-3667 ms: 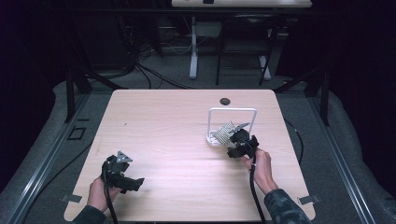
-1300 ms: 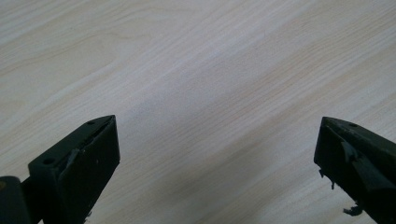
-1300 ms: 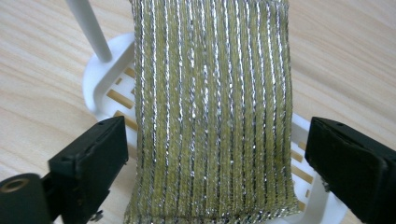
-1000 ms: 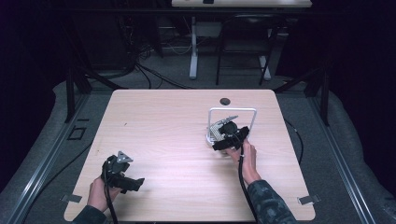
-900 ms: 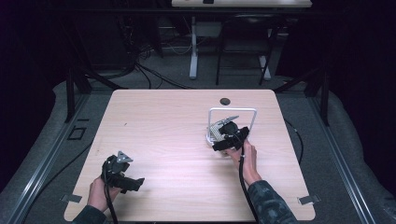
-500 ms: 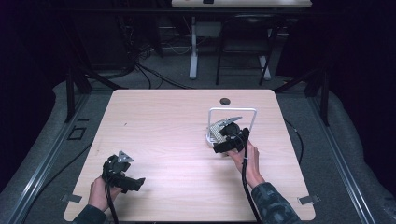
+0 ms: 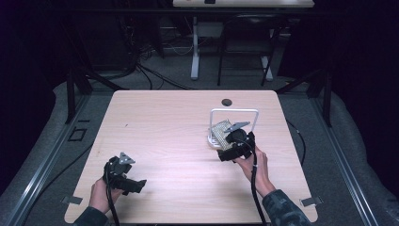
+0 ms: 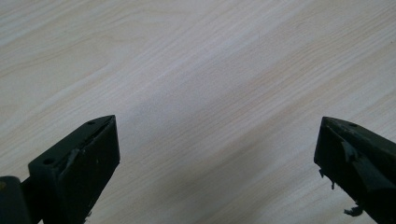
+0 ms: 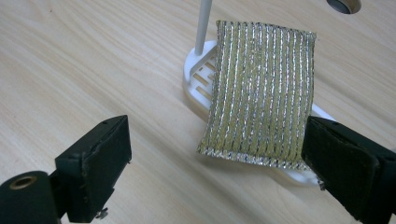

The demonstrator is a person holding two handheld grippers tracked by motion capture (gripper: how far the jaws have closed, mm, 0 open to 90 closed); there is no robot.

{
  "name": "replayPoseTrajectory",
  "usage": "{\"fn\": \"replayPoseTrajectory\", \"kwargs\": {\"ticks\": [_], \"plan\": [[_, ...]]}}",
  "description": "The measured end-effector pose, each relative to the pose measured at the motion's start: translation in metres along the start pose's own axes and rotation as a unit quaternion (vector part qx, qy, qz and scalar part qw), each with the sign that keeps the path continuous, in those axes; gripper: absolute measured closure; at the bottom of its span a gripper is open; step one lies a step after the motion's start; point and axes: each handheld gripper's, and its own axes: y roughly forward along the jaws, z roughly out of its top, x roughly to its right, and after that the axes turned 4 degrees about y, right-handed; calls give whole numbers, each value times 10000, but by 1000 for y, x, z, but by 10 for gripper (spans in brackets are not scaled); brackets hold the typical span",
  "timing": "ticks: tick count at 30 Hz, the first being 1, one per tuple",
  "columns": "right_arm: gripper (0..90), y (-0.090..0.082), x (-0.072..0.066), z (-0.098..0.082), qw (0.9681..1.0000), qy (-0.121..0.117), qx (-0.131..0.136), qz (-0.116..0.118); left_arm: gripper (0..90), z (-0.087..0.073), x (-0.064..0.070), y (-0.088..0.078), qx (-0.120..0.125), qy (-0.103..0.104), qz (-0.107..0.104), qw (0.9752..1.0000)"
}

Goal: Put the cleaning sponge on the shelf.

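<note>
While tilted low, right gripper (image 9: 217, 158) faces sponge (image 9: 261, 93)

Left gripper (image 7: 123, 175) sits low at the lower left of the high view, held in the left hand (image 7: 99, 197), fingers (image 8: 84, 161) spread wide with nothing between them. Right gripper (image 7: 234, 145), right of centre, in the right hand (image 7: 254, 165), forearm entering from the bottom edge; fingers (image 9: 100, 156) have just narrowed a little, apart, gripping nothing.

- Scouring sponge (image 9: 261, 98): I see a rectangular pad, gold-and-silver striped, glittery weave; lying flat, slightly tilted, atop the rack.
- White rack (image 9: 198, 79): slotted oval base, upright wire hoop (image 7: 234, 111); standing on the counter's right half.
</note>
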Motion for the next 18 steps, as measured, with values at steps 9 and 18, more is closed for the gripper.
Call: {"fn": "replayPoseTrajectory", "kwargs": {"ticks": [9,18], "plan": [[84,-21,3,-12,9999,-97,-10,130,1,0,0,1,-26,27,1,10000],[86,-38,3,-24,9997,-149,-32,194,1,1,1,1,-77,55,6,10000]]}}
